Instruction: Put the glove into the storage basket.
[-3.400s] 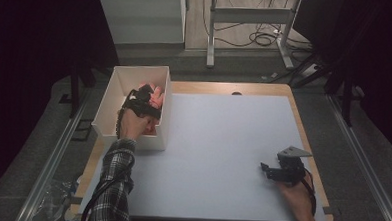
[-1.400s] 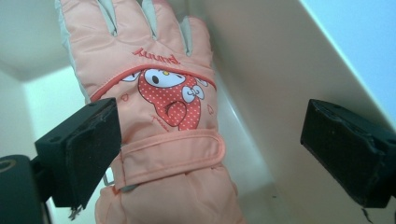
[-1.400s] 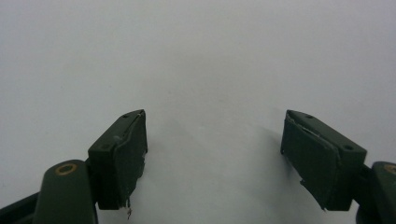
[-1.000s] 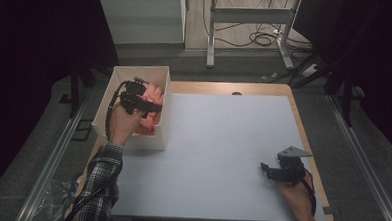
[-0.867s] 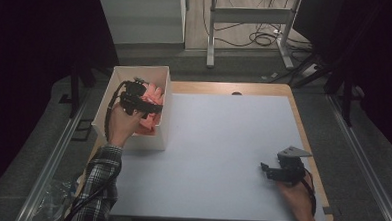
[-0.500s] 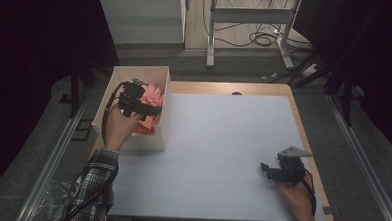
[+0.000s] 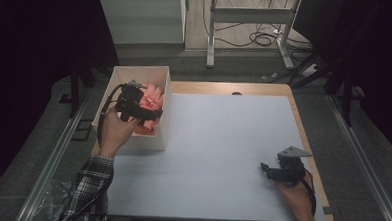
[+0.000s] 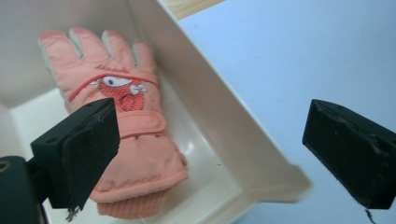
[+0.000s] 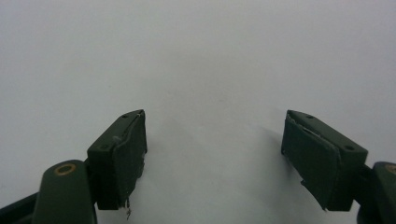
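A pink winter glove (image 8: pixel 126 140) with a cartoon face lies flat in a white open box (image 8: pixel 219 116), fingers toward the far wall. In the high view the box (image 7: pixel 165 114) stands at the table's left edge with the glove (image 7: pixel 153 94) inside. My left gripper (image 7: pixel 150 113) hovers over the box. In its own view the left gripper (image 8: pixel 219 149) is open wide, one jaw over the glove's cuff, the other out over the mat, with nothing held. My right gripper (image 7: pixel 265 169) rests open near the table's front right corner, and in its own view the right gripper (image 9: pixel 212 149) has bare mat between its jaws.
A pale mat (image 7: pixel 222 141) covers most of the wooden table (image 7: pixel 303 130). Beyond the far edge stand a white panel (image 7: pixel 140 18), metal table legs (image 7: pixel 210 36) and floor cables (image 7: pixel 259 40). Dark floor flanks both sides.
My left gripper has drifted slightly left and back above the box, and the forearm has swung leftward. The right gripper has stayed put.
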Demonstrator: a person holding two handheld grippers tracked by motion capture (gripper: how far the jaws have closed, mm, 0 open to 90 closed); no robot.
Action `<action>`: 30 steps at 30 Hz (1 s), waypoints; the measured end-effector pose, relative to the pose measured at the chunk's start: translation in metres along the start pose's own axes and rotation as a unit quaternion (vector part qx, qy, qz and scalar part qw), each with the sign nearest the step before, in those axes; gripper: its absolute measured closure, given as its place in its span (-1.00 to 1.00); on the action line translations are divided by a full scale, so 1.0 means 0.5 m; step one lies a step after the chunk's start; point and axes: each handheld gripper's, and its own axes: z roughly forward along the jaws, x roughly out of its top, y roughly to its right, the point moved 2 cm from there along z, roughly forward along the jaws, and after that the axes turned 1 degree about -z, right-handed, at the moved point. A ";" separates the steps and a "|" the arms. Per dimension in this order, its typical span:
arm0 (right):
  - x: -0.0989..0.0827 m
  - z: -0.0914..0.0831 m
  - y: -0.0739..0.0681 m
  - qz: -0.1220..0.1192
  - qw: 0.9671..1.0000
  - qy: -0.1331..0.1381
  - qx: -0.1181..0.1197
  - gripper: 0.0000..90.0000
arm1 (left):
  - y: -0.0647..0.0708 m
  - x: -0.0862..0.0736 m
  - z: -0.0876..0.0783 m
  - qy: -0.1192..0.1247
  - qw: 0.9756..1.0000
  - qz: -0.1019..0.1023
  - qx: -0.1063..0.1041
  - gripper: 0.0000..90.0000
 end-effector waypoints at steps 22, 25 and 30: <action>0.000 0.000 0.000 0.000 1.000 0.000 -0.001 -0.50 | 0.171 -0.005 0.009 0.026 0.993 0.079 -0.089 -0.91; 0.000 0.000 0.000 0.000 1.000 0.000 -0.001 -0.50 | 0.193 -0.011 0.019 0.029 0.990 0.087 -0.104 -0.91; 0.000 0.000 0.000 0.000 1.000 0.000 -0.001 -0.50 | 0.223 -0.026 0.035 0.030 0.987 0.101 -0.118 -0.91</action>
